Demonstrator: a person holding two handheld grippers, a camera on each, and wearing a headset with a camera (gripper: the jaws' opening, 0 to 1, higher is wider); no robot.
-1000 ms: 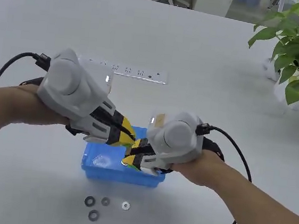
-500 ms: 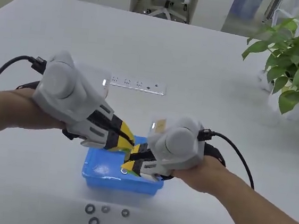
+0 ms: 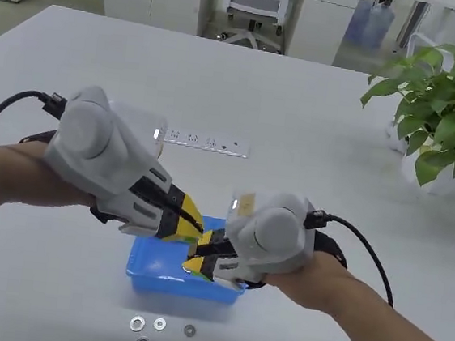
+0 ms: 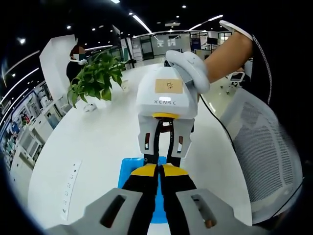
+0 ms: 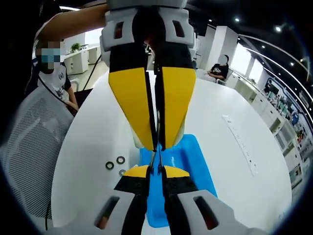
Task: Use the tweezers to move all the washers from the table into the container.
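Both tongs meet tip to tip over the blue container, with the tweezers between them.

The left tongs [image 4: 157, 169] and right tongs [image 5: 149, 171] are each pressed together on the thin tweezers [image 5: 158, 157], right above the container [image 3: 158, 284]. Four washers [image 3: 160, 324] lie on the table [image 3: 309, 171] just outside the container's edge, on the person's side of the tongs. Beyond the tongs the table lies open up to a power strip [image 3: 202, 142]; a plant [image 3: 442, 103] stands off to their right.
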